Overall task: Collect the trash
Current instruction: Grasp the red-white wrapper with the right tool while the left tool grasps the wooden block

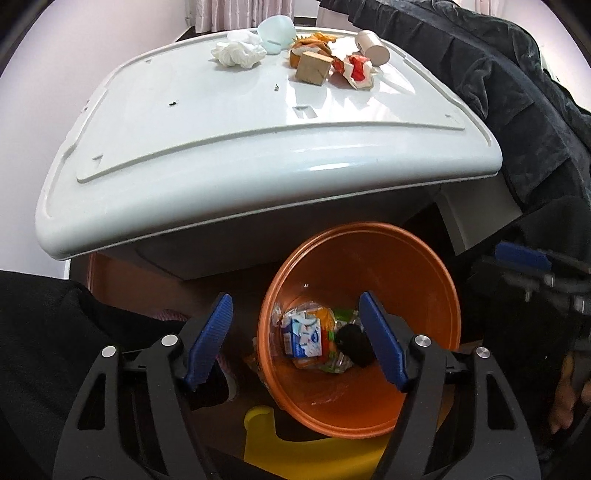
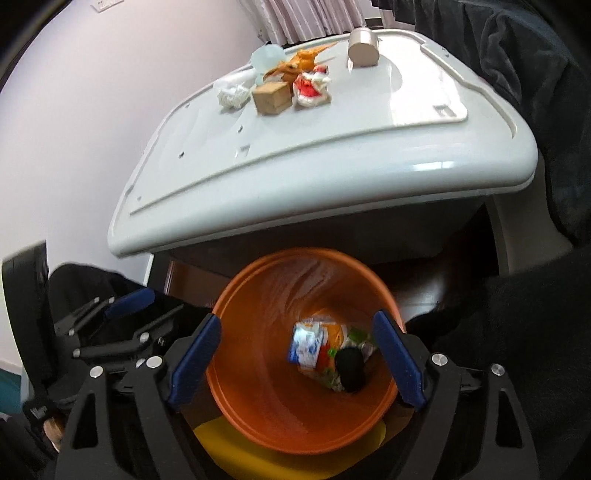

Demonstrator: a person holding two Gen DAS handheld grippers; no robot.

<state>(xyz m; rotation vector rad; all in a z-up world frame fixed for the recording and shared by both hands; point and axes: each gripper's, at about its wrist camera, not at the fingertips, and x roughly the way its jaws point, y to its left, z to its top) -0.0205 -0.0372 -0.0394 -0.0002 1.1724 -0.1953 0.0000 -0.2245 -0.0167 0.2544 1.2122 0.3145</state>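
Note:
An orange bin (image 1: 413, 406) (image 2: 258, 413) stands on the floor below the white table (image 1: 221, 147) (image 2: 332, 147). Inside lie a blue-white carton (image 1: 303, 338) (image 2: 306, 345), wrappers and a black object (image 1: 356, 343) (image 2: 351, 369). My left gripper (image 1: 295, 339) is open and empty above the bin's left rim. My right gripper (image 2: 295, 362) is open and empty over the bin. On the table's far end lie crumpled white tissue (image 1: 238, 51) (image 2: 232, 96), a brown box (image 1: 313, 67) (image 2: 271, 96), a red-white wrapper (image 1: 356, 70) (image 2: 312, 88), an orange wrapper (image 1: 312, 42) (image 2: 295, 66), a paper cup (image 1: 373, 46) (image 2: 364, 48) and a pale blue mask (image 1: 275, 31) (image 2: 267, 59).
A yellow object (image 1: 269, 435) (image 2: 221, 443) lies under the bin. Dark cloth (image 1: 498, 74) (image 2: 535, 74) hangs at the table's right. A pale wall is at the left and curtains are behind the table.

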